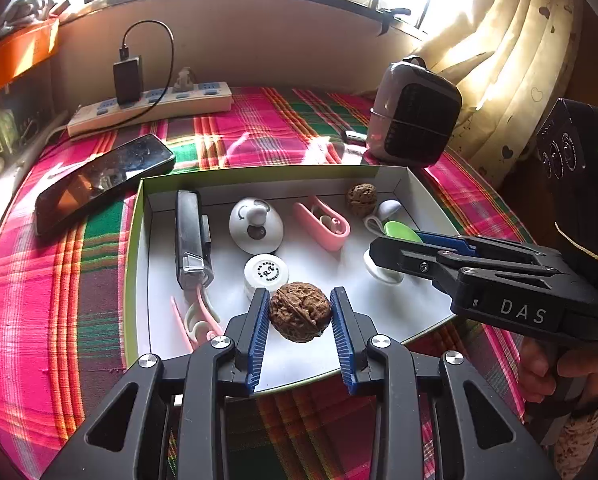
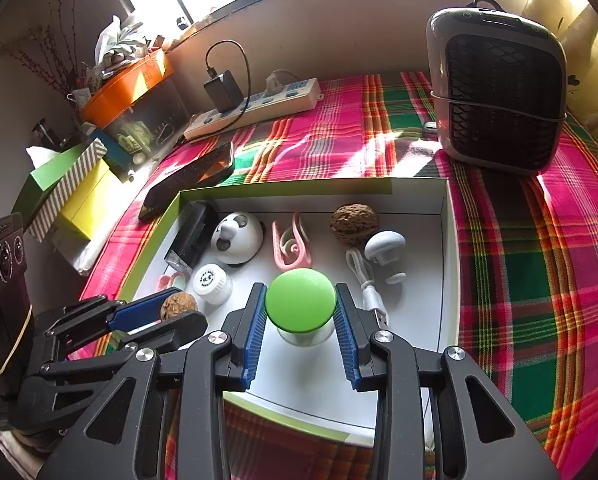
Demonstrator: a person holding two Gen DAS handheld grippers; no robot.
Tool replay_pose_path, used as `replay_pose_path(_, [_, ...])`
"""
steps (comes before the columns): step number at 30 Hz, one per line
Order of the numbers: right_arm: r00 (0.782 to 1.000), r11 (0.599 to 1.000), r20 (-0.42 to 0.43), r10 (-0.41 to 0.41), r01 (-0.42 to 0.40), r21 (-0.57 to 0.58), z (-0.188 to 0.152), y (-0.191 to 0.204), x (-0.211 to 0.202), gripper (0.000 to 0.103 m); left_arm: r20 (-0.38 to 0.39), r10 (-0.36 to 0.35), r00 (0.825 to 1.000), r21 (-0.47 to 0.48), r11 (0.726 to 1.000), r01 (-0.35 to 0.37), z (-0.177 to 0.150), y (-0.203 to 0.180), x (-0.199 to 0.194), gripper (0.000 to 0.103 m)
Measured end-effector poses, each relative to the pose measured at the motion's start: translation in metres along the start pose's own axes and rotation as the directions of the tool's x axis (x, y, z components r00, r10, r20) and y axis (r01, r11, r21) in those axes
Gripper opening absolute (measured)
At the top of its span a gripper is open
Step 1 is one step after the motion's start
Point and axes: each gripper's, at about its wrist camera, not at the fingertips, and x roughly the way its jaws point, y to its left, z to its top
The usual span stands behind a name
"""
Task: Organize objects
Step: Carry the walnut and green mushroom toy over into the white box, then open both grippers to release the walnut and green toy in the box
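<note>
Brown wrinkled walnut between blue pads above the white box floor, green-capped mushroom lamp upright, likewise clamped, second walnut lying near the back wall

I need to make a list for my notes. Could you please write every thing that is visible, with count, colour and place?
tray: 1, white with green rim, on the cloth
walnut: 2, brown, one between the left pads, one at the tray's far side
green-capped mushroom light: 1, between the right pads
white mushroom light: 1, in tray
white bottle: 1, in tray
pink clip: 1, mid tray
phone: 1, black, left of tray
power strip: 1, white, far side
heater: 1, grey-black, far right
left gripper: black, blue pads
right gripper: black, blue pads
</note>
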Motion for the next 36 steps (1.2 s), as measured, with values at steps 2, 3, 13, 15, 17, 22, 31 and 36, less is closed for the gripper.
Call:
replay_pose_path(2, [1.000, 1.000, -0.001, -0.007, 0.007, -0.014, 0.000, 0.002, 0.002, 0.035, -0.006, 0.005, 1.000, 0.002, 1.000, -0.005, 0.001, 0.000, 0.004, 0.029])
replay_pose_path(3, [1.000, 1.000, -0.004, -0.010, 0.010, -0.015, 0.000, 0.001, 0.003, 0.035, -0.010, 0.005, 1.000, 0.001, 1.000, -0.005, 0.001, 0.001, 0.006, 0.029])
replay_pose_path(13, [0.997, 0.995, 0.015, -0.075, 0.075, -0.063, -0.001, 0.004, 0.006, 0.035, -0.036, 0.013, 0.999, -0.006, 1.000, -0.013, 0.001, 0.003, 0.018, 0.029])
replay_pose_path(15, [0.997, 0.995, 0.014, -0.076, 0.077, -0.065, -0.001, 0.004, 0.007, 0.035, -0.036, 0.013, 0.999, -0.005, 1.000, -0.014, 0.001, 0.003, 0.018, 0.029])
replay_pose_path(17, [0.996, 0.994, 0.018, -0.087, 0.088, -0.071, -0.001, 0.005, 0.007, 0.035, -0.037, 0.012, 0.999, -0.008, 1.000, -0.012, 0.002, 0.003, 0.019, 0.029])
replay_pose_path(22, [0.996, 0.994, 0.017, -0.085, 0.086, -0.070, -0.003, 0.005, 0.009, 0.035, -0.037, 0.013, 0.999, -0.004, 1.000, -0.014, 0.002, 0.003, 0.019, 0.029])
replay_pose_path(31, [0.996, 0.993, 0.014, -0.087, 0.088, -0.074, -0.005, 0.006, 0.010, 0.035, -0.036, 0.016, 0.999, -0.001, 1.000, -0.016, 0.002, 0.003, 0.021, 0.029])
replay_pose_path(36, [0.995, 0.993, 0.015, -0.095, 0.096, -0.075, -0.005, 0.007, 0.011, 0.035, -0.036, 0.021, 0.999, 0.002, 1.000, -0.021, 0.001, 0.002, 0.021, 0.029])
